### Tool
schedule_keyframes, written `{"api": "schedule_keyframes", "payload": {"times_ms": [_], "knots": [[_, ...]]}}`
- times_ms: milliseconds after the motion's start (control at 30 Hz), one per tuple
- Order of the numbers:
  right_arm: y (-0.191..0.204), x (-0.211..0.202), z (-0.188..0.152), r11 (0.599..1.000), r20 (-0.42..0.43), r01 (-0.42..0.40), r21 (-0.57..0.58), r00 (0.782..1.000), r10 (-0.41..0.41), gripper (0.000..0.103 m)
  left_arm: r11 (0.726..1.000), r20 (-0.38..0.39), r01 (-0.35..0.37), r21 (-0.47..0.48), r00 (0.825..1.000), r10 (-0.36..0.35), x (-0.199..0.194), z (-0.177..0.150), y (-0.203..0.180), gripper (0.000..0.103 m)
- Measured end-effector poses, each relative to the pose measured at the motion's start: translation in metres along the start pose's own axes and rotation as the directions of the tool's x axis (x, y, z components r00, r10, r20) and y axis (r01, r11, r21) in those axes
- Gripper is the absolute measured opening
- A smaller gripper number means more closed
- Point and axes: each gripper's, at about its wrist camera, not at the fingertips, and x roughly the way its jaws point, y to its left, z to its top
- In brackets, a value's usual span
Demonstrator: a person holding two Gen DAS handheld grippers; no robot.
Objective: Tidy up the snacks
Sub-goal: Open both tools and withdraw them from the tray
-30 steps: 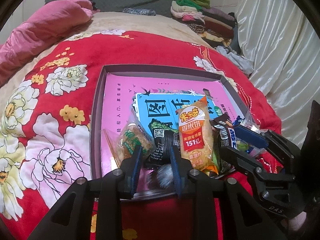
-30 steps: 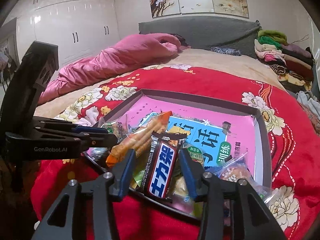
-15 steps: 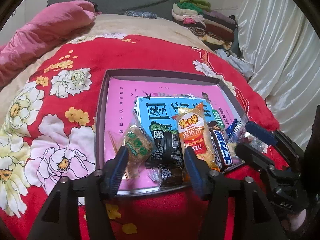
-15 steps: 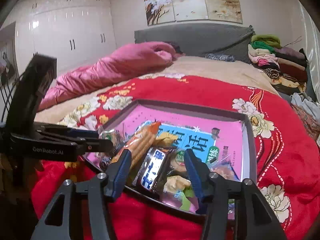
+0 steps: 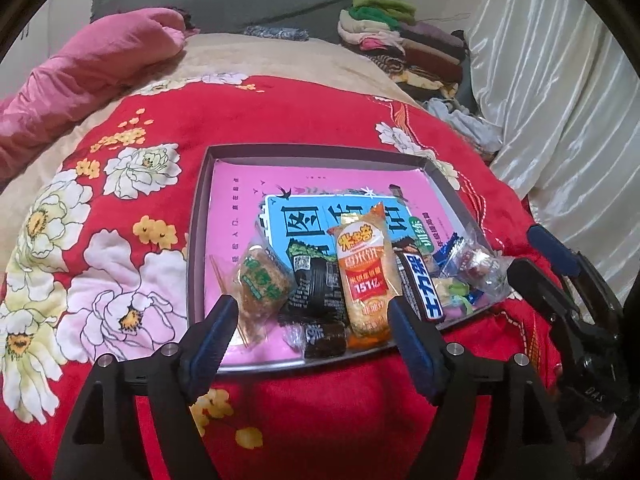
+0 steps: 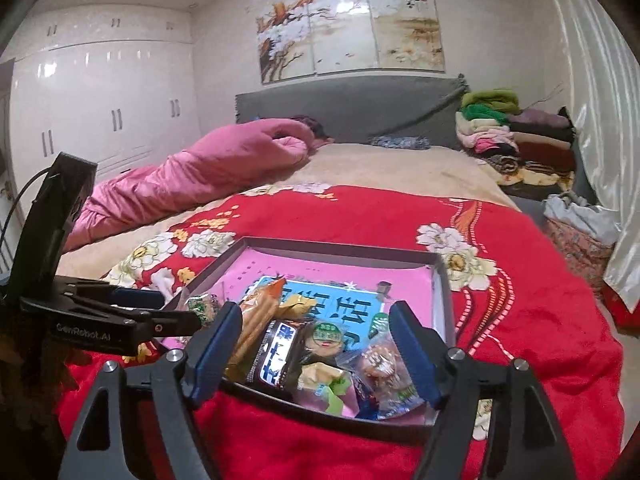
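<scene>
A shallow grey tray [image 5: 197, 240] with a pink and blue book in it lies on a red flowered blanket. Along its near edge lie a green-labelled cracker pack [image 5: 262, 284], a black packet [image 5: 314, 284], an orange rice cracker pack [image 5: 362, 268], a dark chocolate bar [image 5: 420, 284] and a small dark candy [image 5: 324, 334]. My left gripper [image 5: 311, 308] hovers at that edge, jaws opening, pads touching nothing. My right gripper [image 6: 316, 312] stands over the tray's [image 6: 440, 292] right part, jaws opening, above the chocolate bar [image 6: 276, 356] and clear candy bags [image 6: 384, 364], gripping nothing.
A pink quilt [image 6: 192, 176] lies at the bed's far left. Folded clothes [image 6: 516, 132] are stacked at the far right by a white curtain [image 5: 560, 100]. Behind stand the grey headboard [image 6: 348, 112] and a white wardrobe [image 6: 100, 100].
Both grippers opened wide. The left let go of the small dark candy, which now lies at the tray's near edge. The right released the chocolate bar into the tray, rose and tilted up.
</scene>
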Motion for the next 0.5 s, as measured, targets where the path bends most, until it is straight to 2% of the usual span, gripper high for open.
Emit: {"api": "schedule_keyframes", "payload": {"times_ms": [133, 267, 500], "knots": [[-0.002, -0.005, -0.004, 0.999, -0.038, 0.01, 0.044, 0.999, -0.008, 0.082, 1.0, -0.011, -0.011, 0.006, 1.0, 0.011, -0.006, -0.01, -0.003, 0.078], [-0.001, -0.013, -0.014, 0.996, -0.092, 0.04, 0.077, 0.995, -0.033, 0.094, 1.0, -0.012, -0.022, -0.004, 1.0, 0.022, -0.014, -0.022, -0.005, 0.078], [-0.001, -0.03, -0.032, 0.983, -0.177, 0.106, 0.149, 0.981, -0.079, 0.097, 0.999, -0.012, -0.032, -0.014, 0.999, 0.032, -0.033, -0.045, -0.016, 0.079]]}}
